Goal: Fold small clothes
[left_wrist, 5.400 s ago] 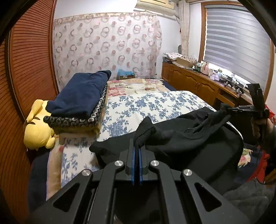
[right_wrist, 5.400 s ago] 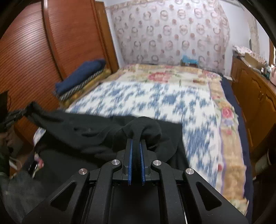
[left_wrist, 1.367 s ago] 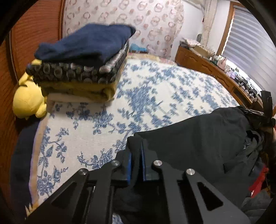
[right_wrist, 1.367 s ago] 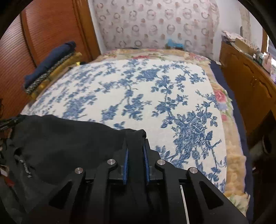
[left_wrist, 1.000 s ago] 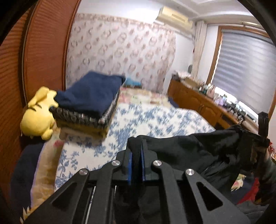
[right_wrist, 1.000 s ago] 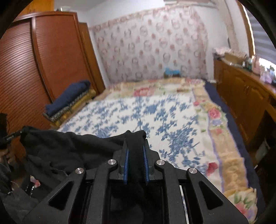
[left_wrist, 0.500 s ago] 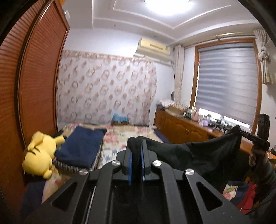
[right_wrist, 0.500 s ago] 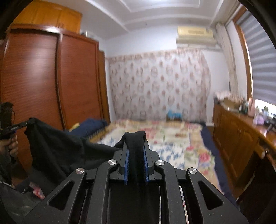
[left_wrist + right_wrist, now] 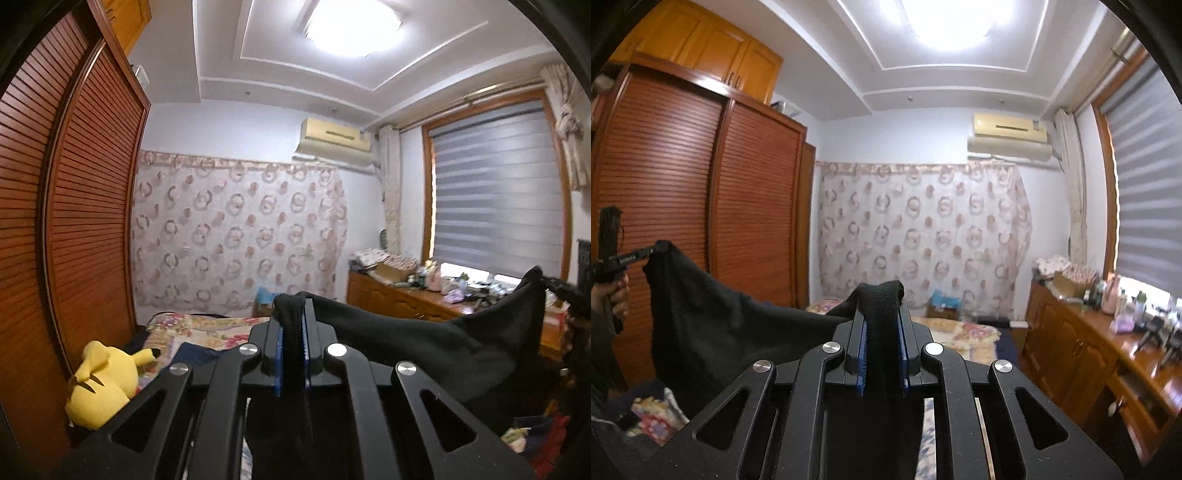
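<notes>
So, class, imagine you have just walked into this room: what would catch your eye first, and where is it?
First, the black garment stretched in mid-air between the two tools, the left tool and the right tool each clamped on one end. Next, the bright yellow plush toy low on the left, beside the slatted wooden wardrobe. Overhead, the ceiling light glares.

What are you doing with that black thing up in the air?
A person holds a gripper in each hand, and both are clamped on a black garment. The left gripper pinches one end and the right gripper the other, so the cloth hangs stretched between them, above the bed. Nothing is folded yet. A yellow plush toy sits beside the wardrobe.
</notes>
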`<state>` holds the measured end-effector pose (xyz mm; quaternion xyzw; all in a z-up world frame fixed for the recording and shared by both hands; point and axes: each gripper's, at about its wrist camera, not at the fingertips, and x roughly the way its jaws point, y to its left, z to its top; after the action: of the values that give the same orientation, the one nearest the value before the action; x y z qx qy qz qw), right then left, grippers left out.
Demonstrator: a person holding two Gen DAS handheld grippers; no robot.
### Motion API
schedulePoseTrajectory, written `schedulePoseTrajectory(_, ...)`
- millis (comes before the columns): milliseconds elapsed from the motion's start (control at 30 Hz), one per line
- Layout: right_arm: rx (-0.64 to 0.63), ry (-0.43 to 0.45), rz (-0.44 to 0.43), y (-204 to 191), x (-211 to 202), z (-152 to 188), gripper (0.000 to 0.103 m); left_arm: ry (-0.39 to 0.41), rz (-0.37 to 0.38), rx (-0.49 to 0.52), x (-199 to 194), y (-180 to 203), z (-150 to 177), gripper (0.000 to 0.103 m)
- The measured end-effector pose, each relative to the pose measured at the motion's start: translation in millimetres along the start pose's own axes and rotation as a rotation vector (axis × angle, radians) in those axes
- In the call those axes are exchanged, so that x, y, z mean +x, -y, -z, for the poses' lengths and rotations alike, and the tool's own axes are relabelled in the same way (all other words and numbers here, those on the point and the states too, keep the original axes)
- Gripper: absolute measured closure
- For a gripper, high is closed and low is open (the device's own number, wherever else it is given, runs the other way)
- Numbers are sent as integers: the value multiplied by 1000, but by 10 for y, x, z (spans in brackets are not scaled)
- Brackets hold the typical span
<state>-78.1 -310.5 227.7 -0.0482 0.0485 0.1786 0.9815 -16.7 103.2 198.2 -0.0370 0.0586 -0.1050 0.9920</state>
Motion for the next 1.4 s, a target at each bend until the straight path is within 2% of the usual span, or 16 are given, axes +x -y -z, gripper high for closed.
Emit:
schedulePoseTrajectory(67,-15,-31,15,86,266,-33,92,-48,-16,-6,376,-111,34,98)
schedulePoseTrajectory(133,-24,-106,30,223,773,-8,92,-110,-37,6,807,-161,149,97)
schedulePoseTrajectory(200,-31,-171,54,362,1253,92,92,-191,-78,55,1395,-256,378,92)
schedulePoseTrajectory(267,-27,-250,90,538,1797,297,90,-274,-121,58,1870,-397,649,87)
schedulePoseTrajectory(300,-11,-336,101,646,2225,496,86,-313,-128,47,2039,-450,774,87)
schedulePoseTrajectory(333,-4,-386,119,704,2428,616,80,-357,-129,24,2209,-540,928,87)
schedulePoseTrajectory(367,12,-472,162,789,2769,859,77,-396,-122,-1,2327,-597,1095,85)
schedulePoseTrajectory(467,59,-567,181,884,3112,1363,76,-448,-91,6,2363,-575,1375,77)
schedulePoseTrajectory(600,87,-591,123,793,3034,1722,76,-495,-45,7,2145,-472,1653,64)
schedulePoseTrajectory(633,80,-599,118,764,2997,1756,76,-501,-32,9,2075,-421,1675,63)
schedulePoseTrajectory(700,70,-612,102,691,2853,1863,76,-517,2,12,1961,-303,1738,49)
schedulePoseTrajectory(733,72,-617,95,708,2791,1901,76,-524,21,15,1901,-246,1787,46)
schedulePoseTrajectory(933,121,-626,62,642,2328,2127,64,-587,66,46,1644,27,2080,46)
schedulePoseTrajectory(1100,154,-693,41,534,2050,2513,63,-668,55,52,1339,90,2463,46)
schedulePoseTrajectory(1333,145,-744,22,301,1912,2879,62,-733,40,6,947,90,2769,47)
schedulePoseTrajectory(1400,144,-752,24,266,1916,2940,61,-744,29,1,865,89,2828,61)
